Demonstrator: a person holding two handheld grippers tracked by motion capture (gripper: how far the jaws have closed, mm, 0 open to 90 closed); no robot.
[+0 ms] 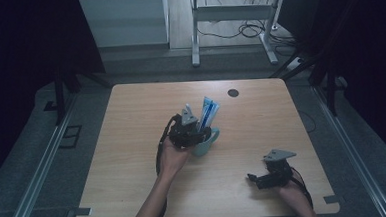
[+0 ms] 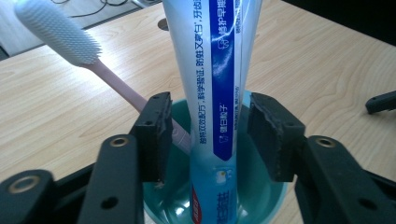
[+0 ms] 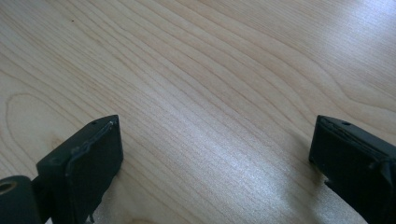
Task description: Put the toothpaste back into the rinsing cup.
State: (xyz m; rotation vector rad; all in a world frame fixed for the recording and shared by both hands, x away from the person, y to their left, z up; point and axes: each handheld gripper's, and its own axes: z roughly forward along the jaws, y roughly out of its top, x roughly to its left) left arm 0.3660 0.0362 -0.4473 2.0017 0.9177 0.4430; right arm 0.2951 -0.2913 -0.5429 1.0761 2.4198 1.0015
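the left gripper (image 2: 205,135) stands with its jaws parted on either side of a toothpaste tube (image 2: 219,79), a clear gap showing between each pad and the tube, so it holds nothing yet. the tube stands upright in a teal cup (image 2: 261,200), cap end down. beside it a pink toothbrush (image 2: 93,65) leans out over the cup's rim, its white bristle head up and to the left in the left gripper view, its handle passing close by the left jaw.

from above, the left gripper (image 1: 188,130) sits at the cup (image 1: 206,143) near the middle of the wooden table (image 1: 133,156), the tube (image 1: 209,112) rising out past it.

it looks as if the step is either taking the tube or having just let it go; i can't tell which. if taking it, close evenly on the flat faces low enough to grip firmly, keep the left jaw off the toothbrush handle, and lift straight up so the cup does not tip or drag.

the right gripper (image 3: 215,158) is wide open with only bare wood between its jaws. it rests low near the table's right front corner (image 1: 270,177), well apart from the cup, free to steady the cup if needed.
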